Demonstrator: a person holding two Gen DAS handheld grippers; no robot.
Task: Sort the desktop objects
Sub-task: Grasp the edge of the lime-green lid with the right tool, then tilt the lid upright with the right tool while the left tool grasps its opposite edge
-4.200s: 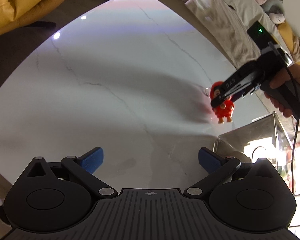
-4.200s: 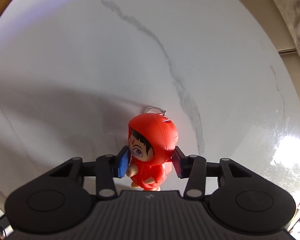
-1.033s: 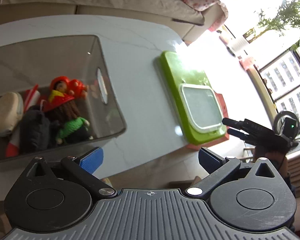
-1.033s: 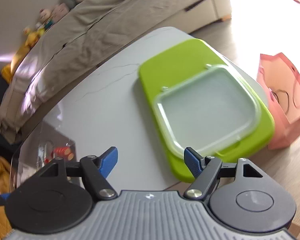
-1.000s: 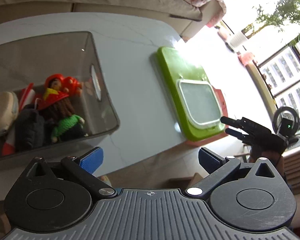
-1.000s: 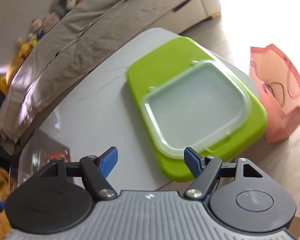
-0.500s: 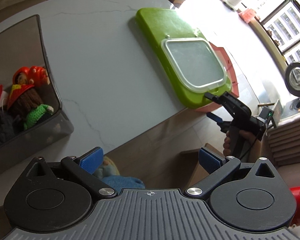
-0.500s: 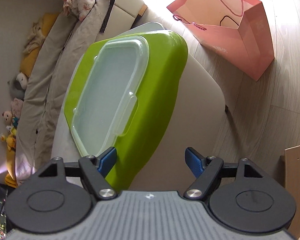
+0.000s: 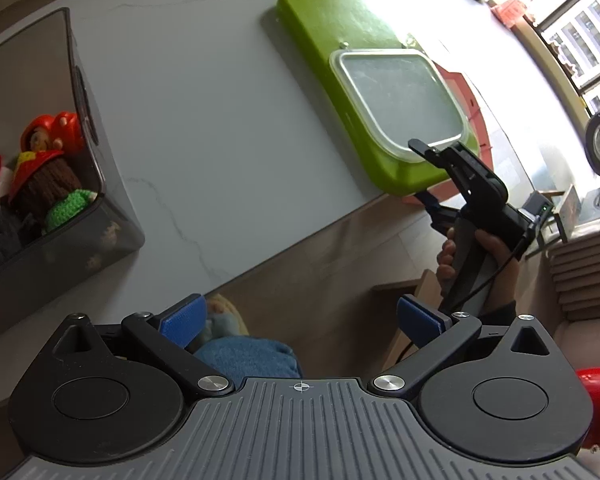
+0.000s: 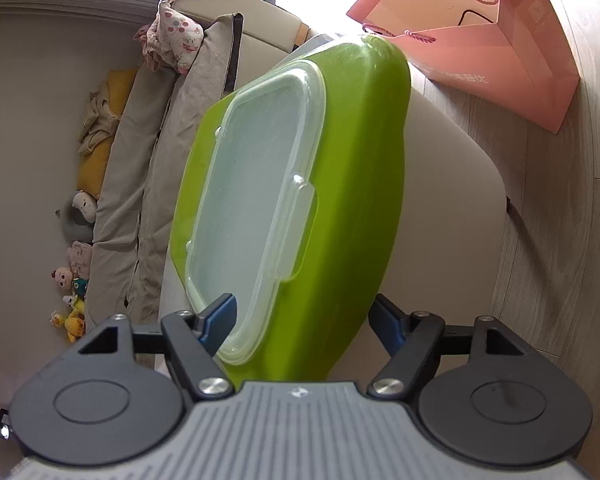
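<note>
A green board (image 9: 340, 44) with a clear plastic lid (image 9: 396, 96) on it lies at the table's right corner, overhanging the edge. My right gripper (image 9: 420, 172) is open, rolled on its side, with one finger above the lid (image 10: 252, 200) and one below the board (image 10: 356, 184); the jaws straddle the near edge without closing. My left gripper (image 9: 300, 320) is open and empty, held off the table's front edge. A grey bin (image 9: 80, 200) at the left holds a red-hooded doll (image 9: 48, 132) and other toys.
The white marble table (image 9: 204, 128) lies between bin and board. A pink paper bag (image 10: 480, 36) stands on the wooden floor beyond the board. A sofa with soft toys (image 10: 148, 140) runs behind the table. A blue slipper (image 9: 244, 356) shows below my left gripper.
My right gripper has moved forward so its open fingers now straddle the board and lid edge. My left gripper has pulled back a little; the view is otherwise much the same.
</note>
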